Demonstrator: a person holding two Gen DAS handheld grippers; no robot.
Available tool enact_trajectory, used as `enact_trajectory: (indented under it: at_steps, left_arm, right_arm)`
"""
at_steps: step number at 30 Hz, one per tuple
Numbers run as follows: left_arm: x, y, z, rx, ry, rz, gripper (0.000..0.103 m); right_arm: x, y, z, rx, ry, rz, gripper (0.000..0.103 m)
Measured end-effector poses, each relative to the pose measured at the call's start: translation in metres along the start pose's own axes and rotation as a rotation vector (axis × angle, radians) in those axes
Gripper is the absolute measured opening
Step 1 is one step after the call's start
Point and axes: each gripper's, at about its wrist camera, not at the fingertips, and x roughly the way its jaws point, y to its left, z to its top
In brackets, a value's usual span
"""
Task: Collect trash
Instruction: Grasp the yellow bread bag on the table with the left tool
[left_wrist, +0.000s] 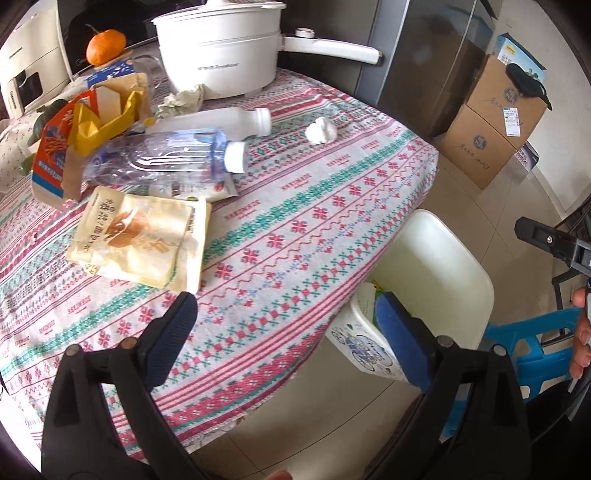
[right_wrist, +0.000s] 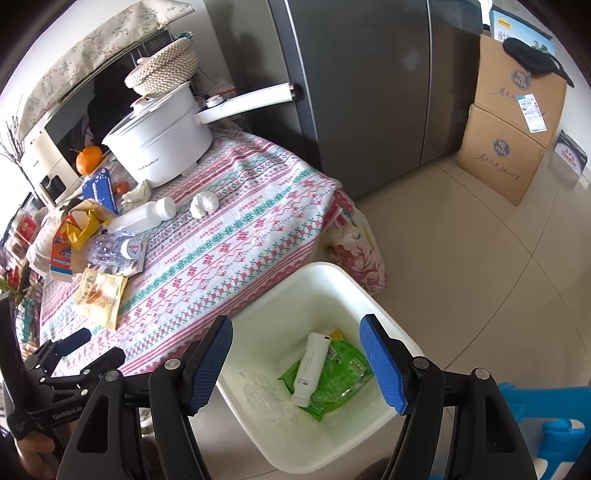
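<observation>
Hanging over the white bin (right_wrist: 325, 280) on the floor, the right tongs (right_wrist: 301, 363) stand wide apart with nothing between the blue pads (right_wrist: 384, 365). Inside the bin lie a white tube (right_wrist: 310, 369) and, under it, a green wrapper (right_wrist: 332, 384). The left tongs (left_wrist: 286, 334) are also spread wide and empty, one pad over the edge of the patterned cloth, the other over the bin's near rim. The bin stands just beside the surface (left_wrist: 295, 229), against its draped edge, with a blue stool (right_wrist: 554, 424) close by. On the surface, nearest the tongs, lies a cream snack packet (left_wrist: 144, 243). Behind it a clear plastic bottle (left_wrist: 162, 158) lies on its side with its white cap toward the open cloth. An orange-and-white carton (left_wrist: 55, 155) stuffed with yellow paper touches it. A white bottle (left_wrist: 218, 123) lies just beyond, also on its side. A crumpled white tissue (left_wrist: 320, 130) sits apart on the open cloth, and a second crumpled paper (left_wrist: 183, 101) rests against the base of a white cooking pot (left_wrist: 218, 55). An orange (left_wrist: 105, 46) sits at the far side. Cardboard boxes (right_wrist: 509, 133) are stacked on the floor beside a grey fridge (right_wrist: 369, 92).
</observation>
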Motion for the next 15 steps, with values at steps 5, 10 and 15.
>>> enact_trajectory:
  at_steps: [5,10,15]
  left_arm:
    - [-0.008,0.055,0.006,-0.099,-0.005,0.060,0.097]
    - [-0.009,0.112,0.013,-0.203,-0.007,0.111,0.097]
    - [0.006,0.160,0.021,-0.288,0.001,0.120,0.096]
  right_arm:
    - [0.012,0.040,0.009,-0.061,0.005,0.029,0.076]
    - [0.027,0.071,0.014,-0.108,0.022,0.050,0.076]
    - [0.043,0.091,0.015,-0.133,0.046,0.061,0.076]
